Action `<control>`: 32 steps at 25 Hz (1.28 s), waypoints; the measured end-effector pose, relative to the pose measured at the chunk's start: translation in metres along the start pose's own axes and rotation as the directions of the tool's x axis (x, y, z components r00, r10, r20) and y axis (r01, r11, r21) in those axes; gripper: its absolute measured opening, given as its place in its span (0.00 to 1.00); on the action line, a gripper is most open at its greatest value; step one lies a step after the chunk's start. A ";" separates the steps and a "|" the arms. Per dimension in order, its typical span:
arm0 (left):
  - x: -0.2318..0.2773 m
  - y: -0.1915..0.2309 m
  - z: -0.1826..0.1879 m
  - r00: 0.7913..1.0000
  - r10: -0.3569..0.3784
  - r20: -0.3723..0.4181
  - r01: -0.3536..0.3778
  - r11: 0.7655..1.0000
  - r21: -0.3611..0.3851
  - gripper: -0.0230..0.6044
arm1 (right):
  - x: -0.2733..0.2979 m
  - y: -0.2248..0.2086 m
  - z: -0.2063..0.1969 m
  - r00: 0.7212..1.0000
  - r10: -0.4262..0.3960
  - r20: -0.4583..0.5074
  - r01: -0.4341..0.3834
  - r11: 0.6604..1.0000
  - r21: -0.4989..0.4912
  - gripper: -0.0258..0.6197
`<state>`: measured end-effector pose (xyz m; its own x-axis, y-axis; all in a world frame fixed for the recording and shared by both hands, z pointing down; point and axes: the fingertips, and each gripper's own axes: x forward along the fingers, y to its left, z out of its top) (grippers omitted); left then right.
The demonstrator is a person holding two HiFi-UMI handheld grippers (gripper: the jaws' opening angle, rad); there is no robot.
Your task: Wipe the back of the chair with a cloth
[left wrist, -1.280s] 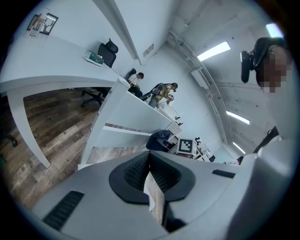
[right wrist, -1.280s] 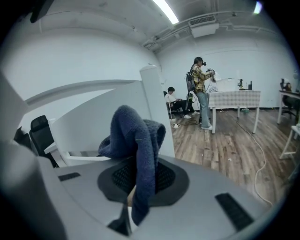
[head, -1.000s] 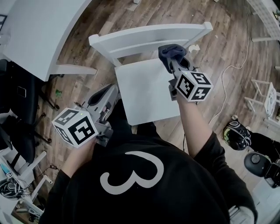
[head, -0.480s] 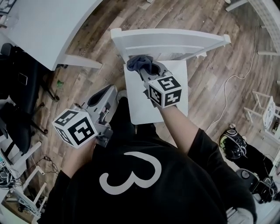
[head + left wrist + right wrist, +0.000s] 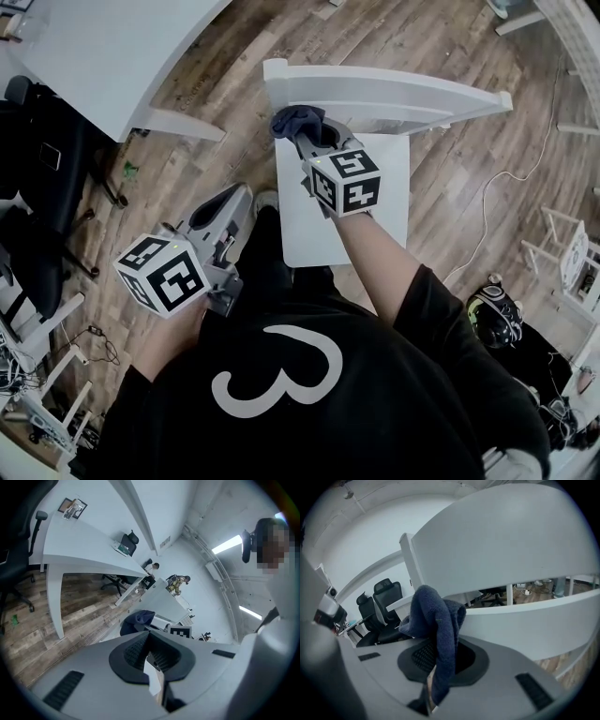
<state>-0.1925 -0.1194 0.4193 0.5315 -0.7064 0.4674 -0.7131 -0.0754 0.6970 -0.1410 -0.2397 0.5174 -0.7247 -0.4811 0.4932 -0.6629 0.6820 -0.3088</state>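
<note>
Cloth (image 5: 298, 120) clamped in the right gripper (image 5: 307, 136), bunched at the left end of the chair back (image 5: 403, 92). Carried there from the right end a second ago, so probably one full sweep along the rail finished. Left gripper (image 5: 225, 202), jaws together on nothing, parked low as before.

So the chair (image 5: 389, 178) is sitting right in front of the person, back rail (image 5: 394, 94) on the far side, with the table (image 5: 103, 56) standing off to the far left. The right gripper (image 5: 314, 141) is holding the cloth (image 5: 295, 120) at the rail's left end, and the left gripper (image 5: 223, 208) is hanging nearer, left of the chair, over the floor (image 5: 187, 169).
</note>
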 end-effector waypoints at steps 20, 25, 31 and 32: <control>0.021 -0.018 -0.004 0.998 -0.027 -0.048 0.028 0.999 0.033 0.06 | -0.025 -0.048 -0.003 0.994 -0.105 0.017 0.104 0.994 0.043 0.11; 0.032 -0.030 -0.010 0.997 -0.043 -0.069 0.046 0.998 0.043 0.06 | -0.050 -0.087 -0.006 0.986 -0.164 0.026 0.162 0.985 0.063 0.11; 0.037 -0.039 -0.014 0.995 -0.056 -0.084 0.061 0.997 0.054 0.06 | -0.083 -0.137 -0.007 0.967 -0.254 0.032 0.252 0.965 0.070 0.11; 0.037 -0.041 -0.016 0.995 -0.057 -0.086 0.062 0.997 0.055 0.06 | -0.089 -0.145 -0.008 0.962 -0.271 0.032 0.268 0.961 0.073 0.11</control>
<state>-0.1365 -0.1312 0.4170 0.6089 -0.6378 0.4717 -0.7027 -0.1578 0.6938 0.0215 -0.2916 0.5245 -0.5237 -0.6654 0.5319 -0.8448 0.4863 -0.2235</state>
